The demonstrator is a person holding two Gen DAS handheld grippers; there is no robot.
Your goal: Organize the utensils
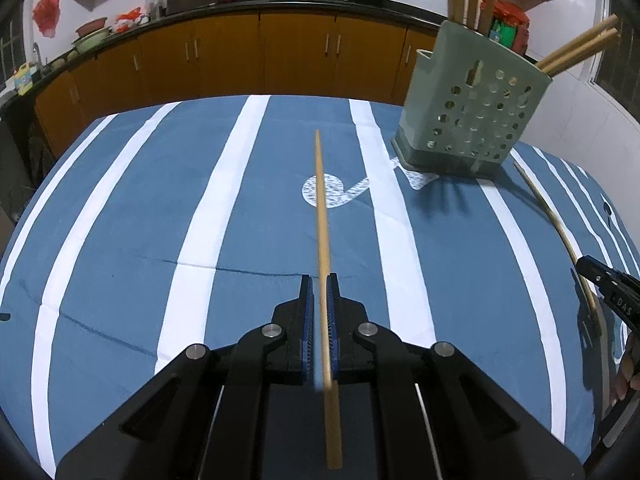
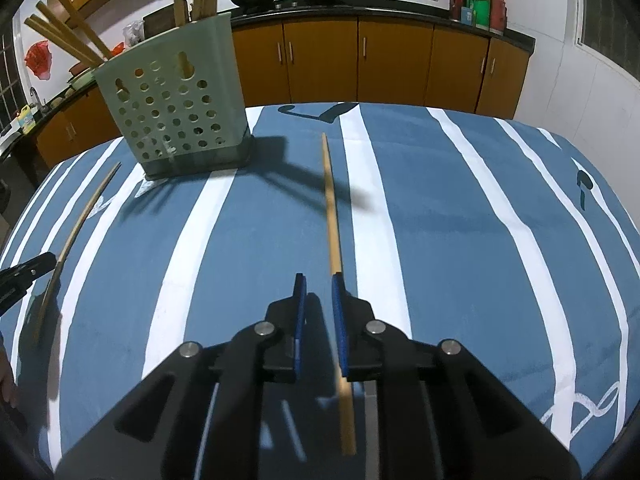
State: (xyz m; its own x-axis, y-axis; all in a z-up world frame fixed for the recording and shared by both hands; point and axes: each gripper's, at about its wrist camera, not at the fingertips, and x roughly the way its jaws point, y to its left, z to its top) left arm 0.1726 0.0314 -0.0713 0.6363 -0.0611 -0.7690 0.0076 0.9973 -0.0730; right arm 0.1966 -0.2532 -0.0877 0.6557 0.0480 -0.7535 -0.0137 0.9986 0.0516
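On the blue-and-white striped tablecloth (image 1: 120, 208) stands a pale green perforated utensil holder (image 1: 472, 112), already carrying several wooden chopsticks (image 1: 576, 50) that lean out of its top. The left gripper (image 1: 320, 284) has one chopstick (image 1: 322, 208) running lengthwise between its blue pads (image 1: 307, 304); the jaws stand nearly together around the stick, though the left wrist view does not settle whether they press on it or only flank it. The right gripper (image 2: 319, 282) straddles a second chopstick (image 2: 332, 204); its jaws stand visibly apart, the stick lying against the right-hand pad with a clear gap to the other, so no grip is made there. In each view the other gripper appears at the frame edge beside its own stick, which places the two tools side by side in front of the holder. In judgement, these are light, stiff, slender bamboo or wood sticks, smooth and round enough to roll or twist in a loose pinch, but not fragile. The thicker rear portion offers the better hold, taken toward the middle of the length so the stick does not swing when tipped upright. The narrow tip should lead into the holder. The holder itself looks light and could shift or tip if a stick strikes its rim.
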